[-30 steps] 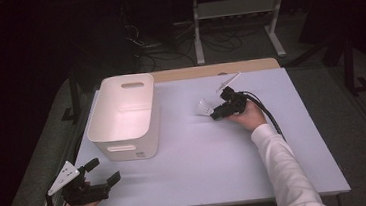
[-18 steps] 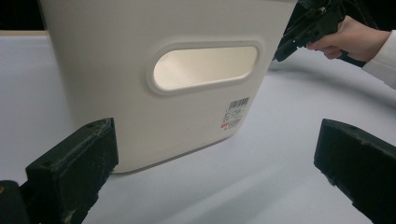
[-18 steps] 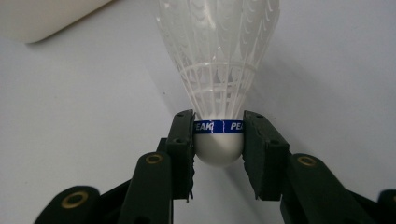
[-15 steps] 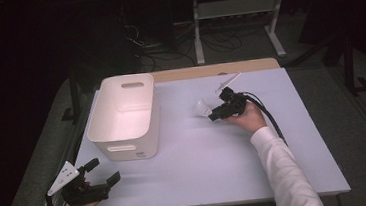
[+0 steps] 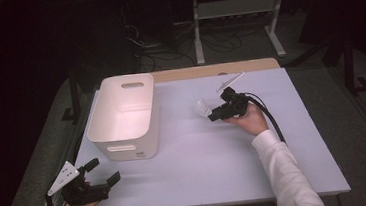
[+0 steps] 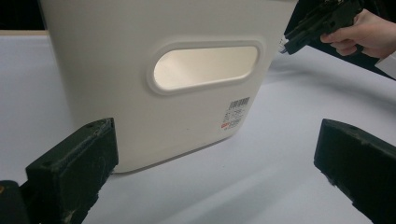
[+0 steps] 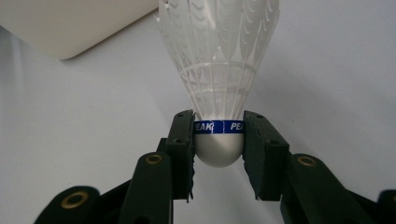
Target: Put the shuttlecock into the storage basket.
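While we look along the right gripper (image 7: pixel 218 135), its fingers (image 7: pixel 181 140) are clamped on the rounded white base of the shuttlecock (image 7: pixel 218 60), one on each side of the blue band printed with white letters. Its translucent white skirt flares away from the fingers, ribbed and feathered, with netting near the base. We see it held just above the smooth pale tabletop (image 5: pixel 215 155), right of the glossy white bin (image 5: pixel 124 115) with rounded corners. Our left gripper (image 5: pixel 97 183) rests near the front edge, fingers wide apart.
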### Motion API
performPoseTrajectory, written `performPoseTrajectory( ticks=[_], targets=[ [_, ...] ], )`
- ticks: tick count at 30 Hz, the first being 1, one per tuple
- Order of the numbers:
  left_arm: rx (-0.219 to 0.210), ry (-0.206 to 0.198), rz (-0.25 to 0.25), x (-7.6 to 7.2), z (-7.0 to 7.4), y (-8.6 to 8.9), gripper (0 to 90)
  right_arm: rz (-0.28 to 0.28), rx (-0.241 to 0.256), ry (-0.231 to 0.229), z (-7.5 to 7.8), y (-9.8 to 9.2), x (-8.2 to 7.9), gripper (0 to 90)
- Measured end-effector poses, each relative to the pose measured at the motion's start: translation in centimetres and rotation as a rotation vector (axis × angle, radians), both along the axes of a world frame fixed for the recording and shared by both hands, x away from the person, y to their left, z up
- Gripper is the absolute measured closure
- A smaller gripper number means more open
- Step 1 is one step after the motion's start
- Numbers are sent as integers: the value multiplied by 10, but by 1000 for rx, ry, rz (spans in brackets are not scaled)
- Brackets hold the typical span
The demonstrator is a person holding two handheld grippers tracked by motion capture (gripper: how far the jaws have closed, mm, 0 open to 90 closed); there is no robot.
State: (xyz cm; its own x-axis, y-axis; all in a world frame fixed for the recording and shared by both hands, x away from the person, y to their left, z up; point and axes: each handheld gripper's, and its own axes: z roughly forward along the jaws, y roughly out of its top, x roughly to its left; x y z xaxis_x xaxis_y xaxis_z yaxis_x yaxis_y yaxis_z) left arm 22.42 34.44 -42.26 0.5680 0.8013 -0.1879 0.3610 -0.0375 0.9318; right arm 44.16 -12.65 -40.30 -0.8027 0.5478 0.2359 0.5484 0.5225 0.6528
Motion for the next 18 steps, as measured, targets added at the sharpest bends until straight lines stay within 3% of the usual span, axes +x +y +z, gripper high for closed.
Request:
performPoseTrajectory(
  ticks=[18],
  targets=[
    [-1,0,0,0,0,0,0,41,20,-43,23,12,-16,637]
  ],
)
